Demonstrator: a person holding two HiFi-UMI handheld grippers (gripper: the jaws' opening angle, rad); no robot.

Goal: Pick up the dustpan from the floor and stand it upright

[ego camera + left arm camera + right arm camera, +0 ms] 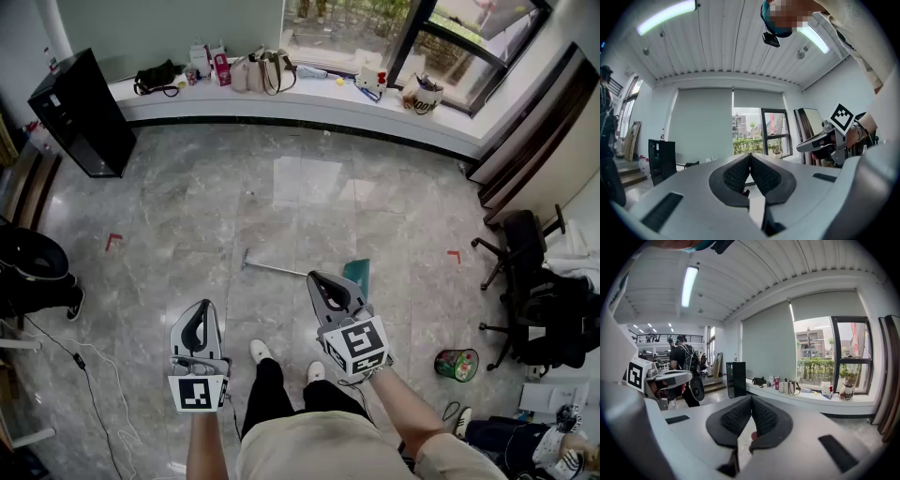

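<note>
The right claw (751, 400) is pinched shut on nothing and tipped slightly down toward the floor (187, 216). The left claw (750, 157) is also closed and empty, held level beside it. Both hang in front of the standing person, probably because the reach is not yet under way. The dustpan (357, 273) lies flat on the floor just beyond the right claw, which partly hides its teal pan; its long handle (275, 270) runs left. The only print nearby is the square marker (356, 343) on each cube. Lettering on the bags (265, 71) on the far surface (309, 105) is too small to read.
</note>
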